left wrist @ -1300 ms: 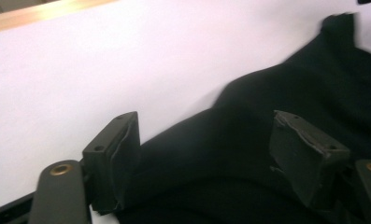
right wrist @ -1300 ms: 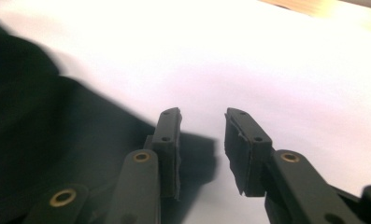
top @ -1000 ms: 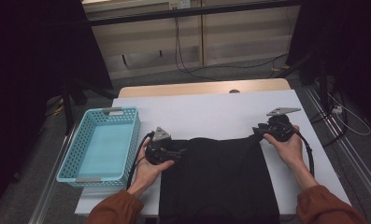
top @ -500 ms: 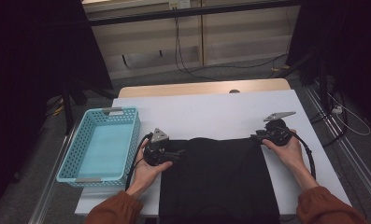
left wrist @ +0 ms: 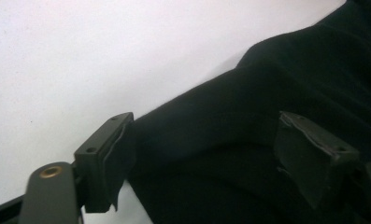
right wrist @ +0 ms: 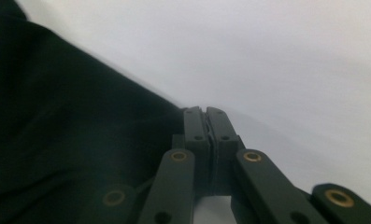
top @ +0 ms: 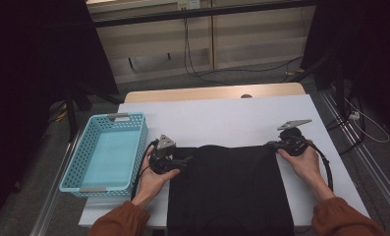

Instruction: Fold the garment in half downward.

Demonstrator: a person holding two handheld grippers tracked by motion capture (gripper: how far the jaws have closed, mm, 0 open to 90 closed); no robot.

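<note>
Both hands low: left tongs (left wrist: pixel 204 154) apart around black cloth (top: pixel 229 189); right tongs (right wrist: pixel 205 122) together, seemingly pinching its corner.

Light blue plastic basket (top: pixel 105 150) at the left edge of the white table (top: pixel 232 120), wooden strip along the table's far edge (top: pixel 214 92), black cables (top: pixel 202 69) trailing on the grey floor (top: pixel 148 81) beyond

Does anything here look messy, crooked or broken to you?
Nothing stands out. The black cloth lies flat and fairly square on the white table, its near edge reaching the table's front edge. The blue basket sits upright beside it. The left gripper stands open around one far corner of the cloth; the right gripper is shut at the other.
</note>
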